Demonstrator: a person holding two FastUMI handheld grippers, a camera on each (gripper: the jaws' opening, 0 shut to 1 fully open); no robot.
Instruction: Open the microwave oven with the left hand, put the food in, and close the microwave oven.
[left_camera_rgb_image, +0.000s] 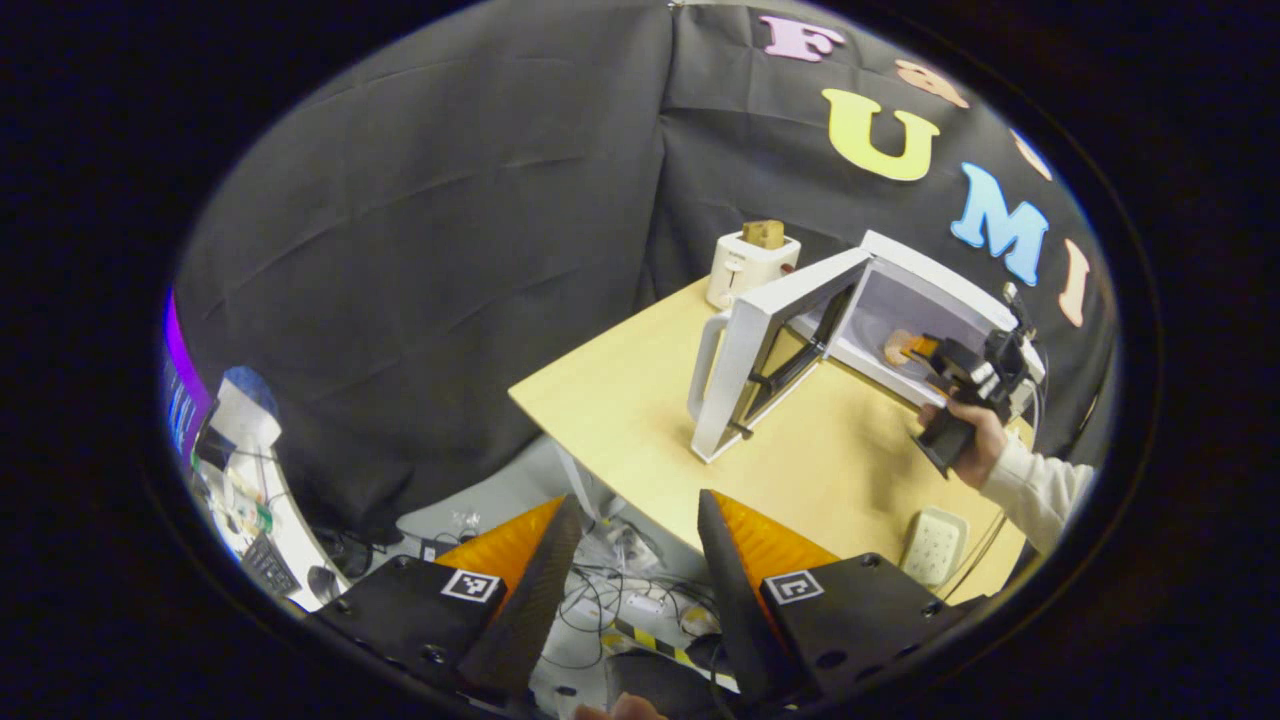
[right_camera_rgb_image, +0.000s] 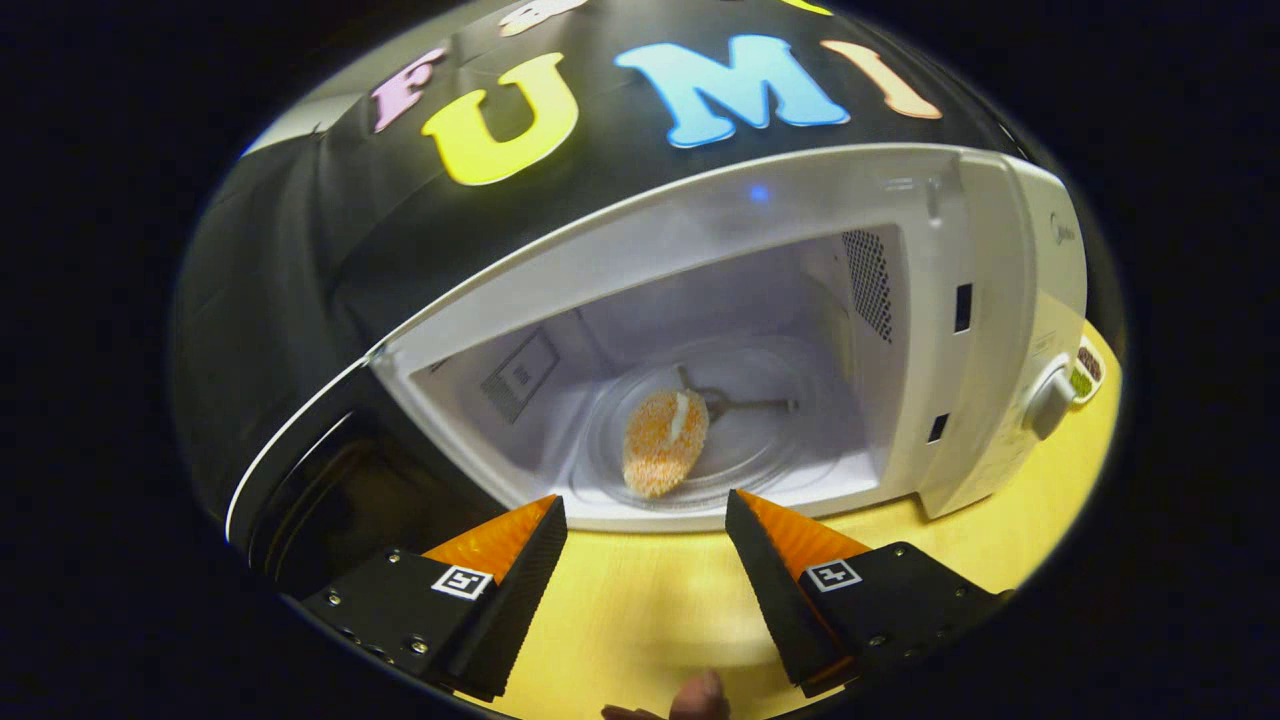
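So, here is how I read it from my seat.
Desk (left_camera_rgb_image: 620, 410): the microwave oven (right_camera_rgb_image: 985, 330) stands toward its far corner.
Door (left_camera_rgb_image: 760, 350): swung wide, so opening is done.
Food (right_camera_rgb_image: 665, 440): lying on the glass turntable (right_camera_rgb_image: 790, 440) inside the cavity, so I judge placing done too.
Right gripper (right_camera_rgb_image: 645, 545): just outside the cavity mouth, jaws apart, empty.
Left gripper (left_camera_rgb_image: 640, 545): well back off the desk's near edge, jaws apart, holding nothing.
Left to do: I must close the door.
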